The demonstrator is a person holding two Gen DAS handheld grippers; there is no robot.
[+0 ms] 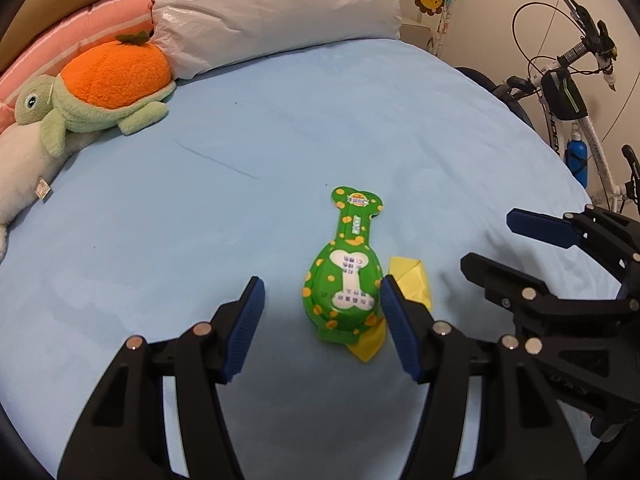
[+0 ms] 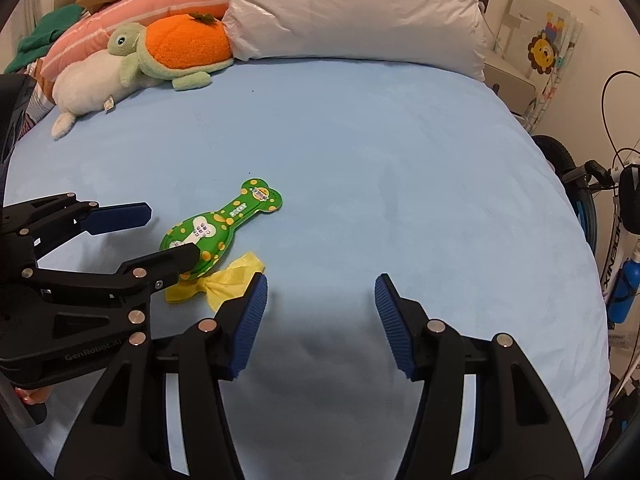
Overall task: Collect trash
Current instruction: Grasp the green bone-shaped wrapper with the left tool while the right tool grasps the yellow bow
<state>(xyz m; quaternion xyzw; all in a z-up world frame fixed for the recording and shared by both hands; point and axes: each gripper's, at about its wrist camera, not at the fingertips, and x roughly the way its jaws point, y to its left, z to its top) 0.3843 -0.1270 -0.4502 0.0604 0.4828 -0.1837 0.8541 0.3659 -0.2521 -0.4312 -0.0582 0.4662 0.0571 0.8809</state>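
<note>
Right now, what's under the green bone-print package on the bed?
A yellow ribbon bow lies partly under the green package, sticking out at its right side and its near end. The middle of the bow is covered. Below both is the blue bedsheet.

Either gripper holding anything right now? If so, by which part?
Nothing is held. The left gripper is open, its fingers straddling the round end of the green bone-print plastic package without closing. The right gripper is open over bare blue sheet.
</note>
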